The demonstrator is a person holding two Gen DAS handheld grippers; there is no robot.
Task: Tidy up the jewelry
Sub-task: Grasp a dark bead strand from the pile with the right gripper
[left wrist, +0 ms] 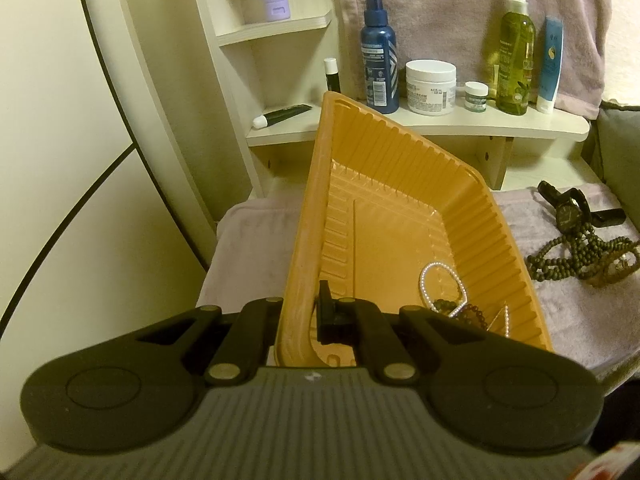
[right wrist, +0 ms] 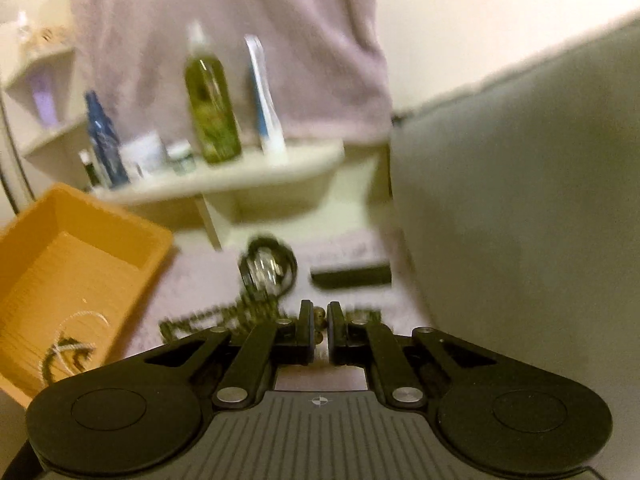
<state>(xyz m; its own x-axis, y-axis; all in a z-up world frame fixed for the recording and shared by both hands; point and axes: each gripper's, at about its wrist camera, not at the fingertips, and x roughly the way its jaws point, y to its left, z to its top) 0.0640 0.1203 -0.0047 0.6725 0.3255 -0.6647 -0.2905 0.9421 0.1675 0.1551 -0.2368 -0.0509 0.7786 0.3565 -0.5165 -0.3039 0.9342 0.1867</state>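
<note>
Your left gripper point(left wrist: 298, 316) fingers clamp the orange tray point(left wrist: 400, 208) wall; your right gripper point(right wrist: 319, 322) fingers pinch dark beads point(right wrist: 319, 312); trailing strands may snag the watch point(right wrist: 268, 268).

The whole right wrist view is smeared by motion blur, so the small beads point(right wrist: 319, 312) between the right claw point(right wrist: 319, 326) fingers cannot be told apart, while in the left wrist view the orange tray point(left wrist: 472, 216) wall hides the left claw point(left wrist: 298, 320) outer finger.
</note>
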